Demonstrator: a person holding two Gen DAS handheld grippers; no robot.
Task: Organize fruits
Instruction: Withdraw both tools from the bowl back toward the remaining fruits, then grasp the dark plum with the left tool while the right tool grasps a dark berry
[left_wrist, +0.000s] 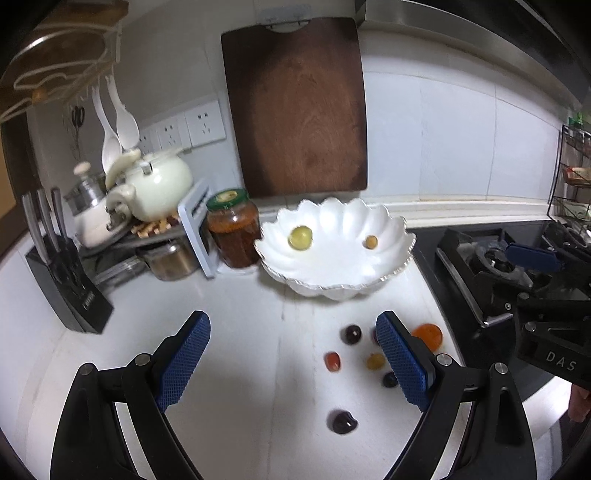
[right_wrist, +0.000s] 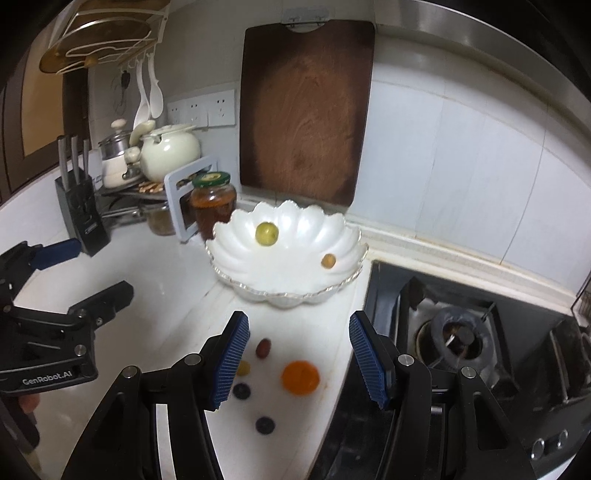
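Both grippers hung with jaws wide and empty: the left gripper over bare counter, the right gripper above the orange fruit near the stove's edge. The scalloped bowl beyond held two fruits.

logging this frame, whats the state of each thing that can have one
left tongs: open, empty, above the counter
right tongs: open, empty, over the orange fruit
white bowl: upright, holds a green fruit and a small yellow-orange one
loose fruits: on the counter, not in the bowl
jar: upright, lid on
cutting board: standing against the wall
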